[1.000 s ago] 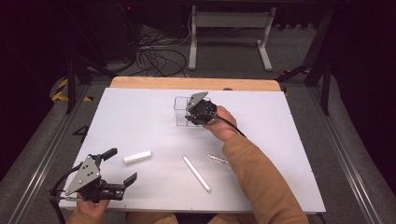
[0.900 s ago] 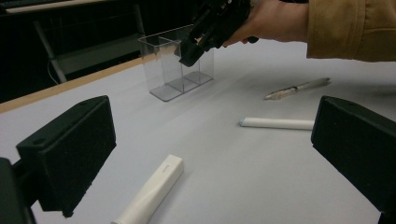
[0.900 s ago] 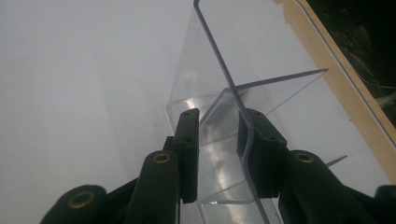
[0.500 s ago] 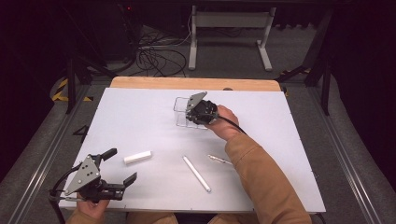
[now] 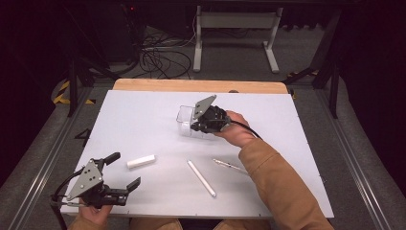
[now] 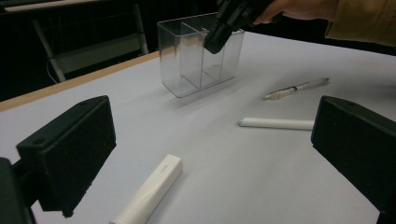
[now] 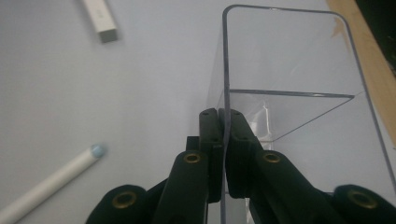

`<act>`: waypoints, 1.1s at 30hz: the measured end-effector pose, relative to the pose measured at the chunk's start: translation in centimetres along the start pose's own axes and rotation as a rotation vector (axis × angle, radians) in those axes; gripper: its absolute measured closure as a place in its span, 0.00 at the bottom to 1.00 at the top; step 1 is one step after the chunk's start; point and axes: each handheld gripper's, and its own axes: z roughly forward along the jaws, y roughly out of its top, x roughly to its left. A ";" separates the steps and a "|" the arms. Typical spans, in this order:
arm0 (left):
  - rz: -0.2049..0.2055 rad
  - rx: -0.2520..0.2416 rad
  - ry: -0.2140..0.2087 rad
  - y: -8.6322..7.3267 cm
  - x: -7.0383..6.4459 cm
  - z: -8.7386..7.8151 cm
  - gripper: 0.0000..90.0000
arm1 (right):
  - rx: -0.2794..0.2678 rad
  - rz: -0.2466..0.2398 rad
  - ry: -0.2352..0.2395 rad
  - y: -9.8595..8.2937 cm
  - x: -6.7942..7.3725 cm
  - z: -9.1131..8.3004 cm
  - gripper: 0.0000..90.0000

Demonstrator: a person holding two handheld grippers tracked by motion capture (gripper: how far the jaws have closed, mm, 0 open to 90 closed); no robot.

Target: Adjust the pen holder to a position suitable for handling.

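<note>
Right gripper (image 7: 223,154): jaws clamped on the clear organizer (image 5: 187,120) wall, far centre.
Left gripper (image 5: 125,173): jaws wide apart, holding nothing, near left.
Left to do: 3 items still on the table (image 5: 143,110), organizer compartments look bare.

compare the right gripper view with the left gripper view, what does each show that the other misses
Right gripper view alone: the right hand-held gripper from behind, its jaws shut on the clear organizer's wall, one jaw inside, one outside.

Left gripper view alone: the left hand-held gripper with its jaws wide apart and holding nothing, a clear pen lying beyond the white tube, and the person's sleeve.

Both: the organizer, the white tube, the white rectangular stick and the white table.
</note>
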 end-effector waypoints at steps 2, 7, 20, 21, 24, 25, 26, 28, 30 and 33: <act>0.000 0.002 0.000 0.0 0.0 0.0 0.01 | -0.001 -0.027 0.059 0.1 0.7 -0.3 0.97; 0.002 0.003 -0.001 0.0 -0.1 0.1 0.01 | 0.008 -0.053 0.122 0.2 1.6 -0.1 0.97; 0.003 0.002 0.000 0.0 0.0 0.0 0.01 | 0.005 -0.014 0.180 -0.1 2.0 0.6 0.97; 0.001 0.003 0.000 0.0 -0.1 0.0 0.01 | 0.005 -0.014 0.180 -0.1 2.0 0.6 0.97; 0.003 0.003 0.000 0.0 -0.1 0.1 0.01 | 0.007 -0.011 0.185 -0.2 2.0 0.7 0.97; 0.003 0.003 0.000 0.0 -0.1 0.1 0.01 | 0.007 -0.009 0.187 -0.2 2.0 0.8 0.97; 0.003 0.003 0.000 0.0 -0.1 0.1 0.01 | 0.006 -0.005 0.186 -0.3 2.1 0.8 0.97; 0.003 0.004 0.000 0.0 -0.1 0.1 0.01 | 0.010 0.002 0.189 -0.3 2.0 0.9 0.97; 0.004 0.003 0.000 0.0 -0.1 0.1 0.01 | 0.007 -0.001 0.186 -0.4 2.1 1.0 0.97; 0.003 0.004 0.000 0.0 -0.1 0.1 0.01 | 0.015 0.003 0.196 -0.4 2.1 1.0 0.97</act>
